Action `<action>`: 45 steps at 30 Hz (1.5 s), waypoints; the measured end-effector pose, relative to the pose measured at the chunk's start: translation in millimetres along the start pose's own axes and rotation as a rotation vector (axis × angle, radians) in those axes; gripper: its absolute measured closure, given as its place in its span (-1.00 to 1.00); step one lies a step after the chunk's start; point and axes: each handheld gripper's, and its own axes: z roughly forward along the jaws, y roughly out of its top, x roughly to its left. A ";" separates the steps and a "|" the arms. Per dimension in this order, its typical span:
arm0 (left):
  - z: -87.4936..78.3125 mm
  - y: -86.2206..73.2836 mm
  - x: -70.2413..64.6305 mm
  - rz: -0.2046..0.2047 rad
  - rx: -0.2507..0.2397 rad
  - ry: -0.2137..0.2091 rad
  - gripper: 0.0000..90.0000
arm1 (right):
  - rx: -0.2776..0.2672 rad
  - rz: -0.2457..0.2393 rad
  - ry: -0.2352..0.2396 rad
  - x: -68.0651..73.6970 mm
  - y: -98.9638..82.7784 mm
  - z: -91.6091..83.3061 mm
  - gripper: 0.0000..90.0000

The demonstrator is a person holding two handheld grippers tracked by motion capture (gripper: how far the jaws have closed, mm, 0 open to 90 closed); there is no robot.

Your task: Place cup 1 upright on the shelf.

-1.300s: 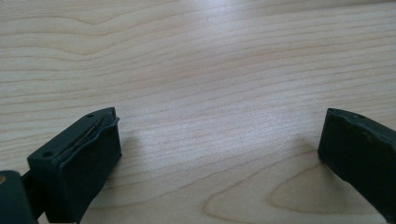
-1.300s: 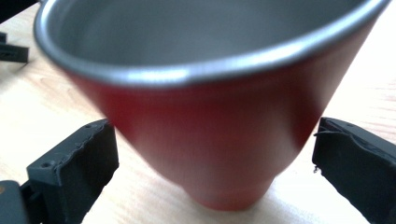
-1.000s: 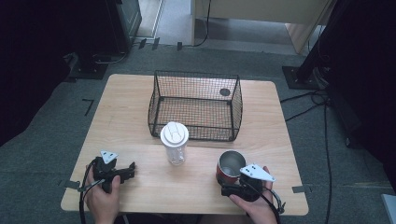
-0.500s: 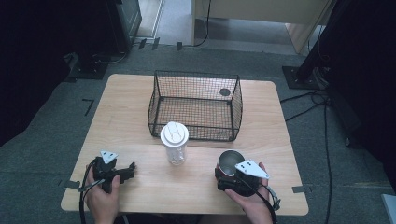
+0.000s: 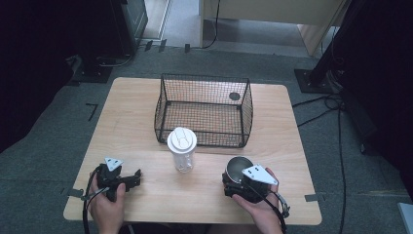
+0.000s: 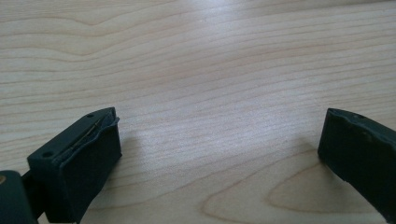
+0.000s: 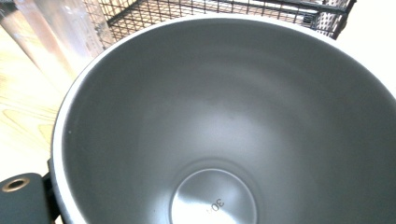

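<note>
A pale wooden table (image 5: 146, 126) spreads across the high view, standing on grey carpet. Toward its far side sits a black wire basket (image 5: 203, 117), open at the top, with a small dark round thing (image 5: 234, 96) seen at its far right corner. Just in front of the basket's near wall stands a clear plastic cup (image 5: 182, 150) with a white lid, upright and apart from both hands. To its right, near the table's front edge, is a metal cup (image 5: 238, 168) with a steel inside; the right gripper (image 5: 234, 183) is set against its near side, held by the person's right hand (image 5: 260, 207). In the right gripper view the cup's grey bowl (image 7: 224, 121) looms very close, the basket's mesh (image 7: 196, 11) and the clear cup (image 7: 56, 32) behind it. Its jaws have just been closing, with the cup apparently between them, though whether the pads already press on its wall cannot be told from this close. At the front left corner the left gripper (image 5: 130, 179) rests low over bare wood, in the left hand (image 5: 104, 207); its fingers (image 6: 88, 154) stand wide apart with nothing between them.
</note>
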 end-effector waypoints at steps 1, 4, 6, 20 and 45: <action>0.0 0.0 0.0 0.000 0.000 0.000 -1.00 | -0.003 0.006 0.006 0.6 0.4 -0.2 -0.85; 0.0 0.0 0.0 0.000 0.000 0.000 -1.00 | -0.011 -0.009 -0.005 3.5 1.9 -0.3 -0.84; 0.0 0.0 0.0 0.000 0.000 0.000 -1.00 | -0.014 -0.013 -0.005 4.4 4.8 -0.1 -0.84; 0.1 0.0 -0.1 -0.002 -0.001 0.000 -1.00 | -0.069 -0.015 -0.002 7.6 34.3 -2.6 -0.84; -0.1 0.1 -0.2 -0.003 0.001 -0.001 -1.00 | -0.202 0.003 -0.017 2.4 90.7 -0.7 -0.84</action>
